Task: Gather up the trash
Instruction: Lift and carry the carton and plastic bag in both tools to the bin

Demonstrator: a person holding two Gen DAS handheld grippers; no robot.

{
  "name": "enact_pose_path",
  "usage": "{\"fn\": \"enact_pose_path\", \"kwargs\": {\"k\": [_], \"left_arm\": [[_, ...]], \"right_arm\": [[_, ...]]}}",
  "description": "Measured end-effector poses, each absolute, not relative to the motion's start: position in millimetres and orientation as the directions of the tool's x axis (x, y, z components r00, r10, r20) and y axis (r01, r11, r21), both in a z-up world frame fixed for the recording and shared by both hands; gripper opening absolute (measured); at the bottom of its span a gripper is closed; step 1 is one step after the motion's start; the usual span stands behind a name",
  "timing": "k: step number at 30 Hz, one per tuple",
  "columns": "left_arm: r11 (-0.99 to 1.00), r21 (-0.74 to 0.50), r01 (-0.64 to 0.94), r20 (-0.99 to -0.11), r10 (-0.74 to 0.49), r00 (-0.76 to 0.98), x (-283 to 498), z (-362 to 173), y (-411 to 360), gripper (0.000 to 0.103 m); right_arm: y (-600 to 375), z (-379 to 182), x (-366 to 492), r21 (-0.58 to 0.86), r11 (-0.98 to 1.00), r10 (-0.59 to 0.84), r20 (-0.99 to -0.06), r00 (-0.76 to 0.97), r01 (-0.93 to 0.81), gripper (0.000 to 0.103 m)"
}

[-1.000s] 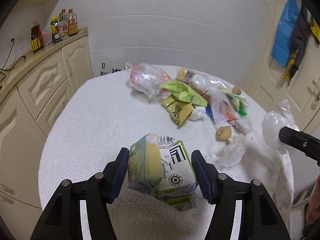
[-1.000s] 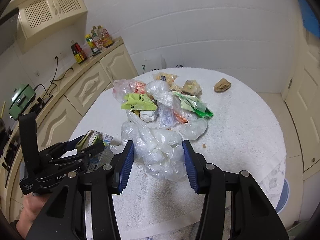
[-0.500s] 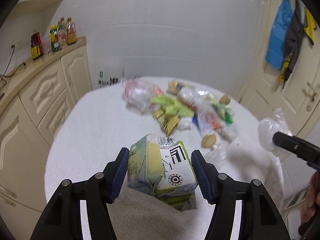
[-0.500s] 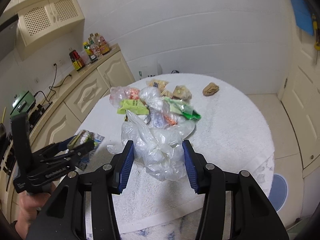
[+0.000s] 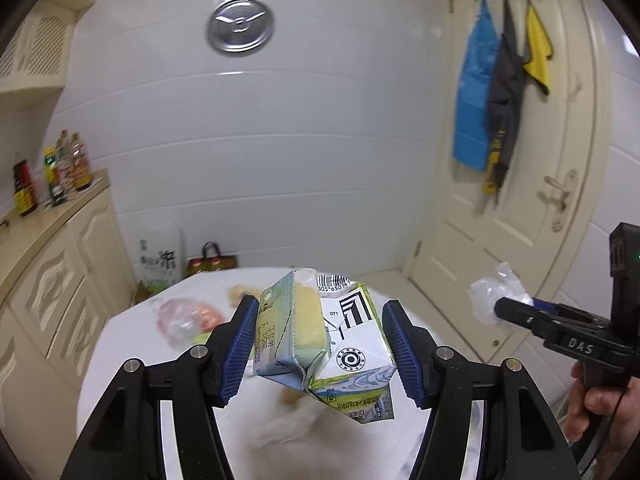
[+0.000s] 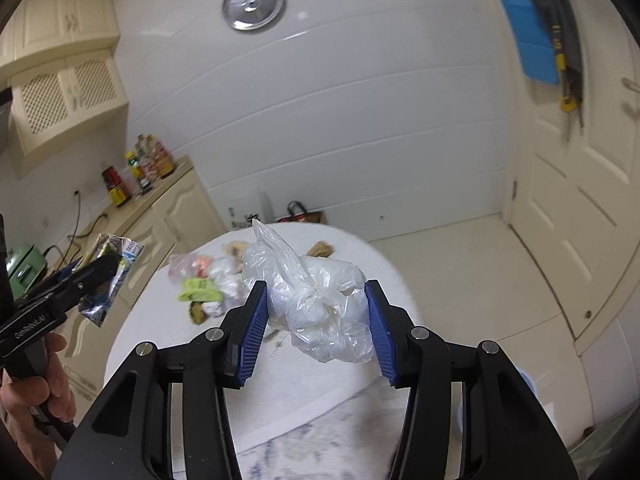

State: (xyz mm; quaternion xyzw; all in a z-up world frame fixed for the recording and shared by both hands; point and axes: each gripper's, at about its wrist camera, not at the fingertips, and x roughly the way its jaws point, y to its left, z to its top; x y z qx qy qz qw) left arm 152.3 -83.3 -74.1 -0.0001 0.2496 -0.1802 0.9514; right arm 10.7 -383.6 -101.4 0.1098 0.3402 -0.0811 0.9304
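Crushed carton (image 5: 320, 340) between left hand-held gripper (image 5: 318, 354) pads

The crushed carton (image 5: 320, 336) is showing pale green and yellow panels, white faces, a black barcode and a round black emblem. Just beside it, the ribbed pads (image 5: 239, 354) are showing deep blue on black arms. The bunched plastic bag (image 6: 320, 300) is looking translucent white. Beyond the carton, the table (image 5: 132, 344) is looking white, and bottles (image 5: 52, 178) left of it are showing red, green and amber.
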Motion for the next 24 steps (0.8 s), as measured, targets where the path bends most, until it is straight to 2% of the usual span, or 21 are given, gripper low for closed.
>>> {"fn": "enact_pose_path", "kwargs": {"k": [9, 16, 24], "left_arm": [[0.846, -0.112, 0.521, -0.470, -0.507, 0.723, 177, -85, -179, 0.059], [0.746, -0.139, 0.652, -0.522, -0.614, 0.592, 194, -115, -266, 0.059], [0.666, -0.170, 0.726, -0.627, -0.642, 0.442, 225, -162, -352, 0.059]], "right_arm": [[-456, -84, -35, 0.132, 0.912, -0.226, -0.628, 0.744, 0.388, 0.049], [-520, -100, -71, 0.133, 0.836, -0.328, -0.657, 0.679, 0.532, 0.049], [-596, -145, -102, 0.160, 0.733, -0.358, -0.736, 0.575, 0.662, 0.049]]}}
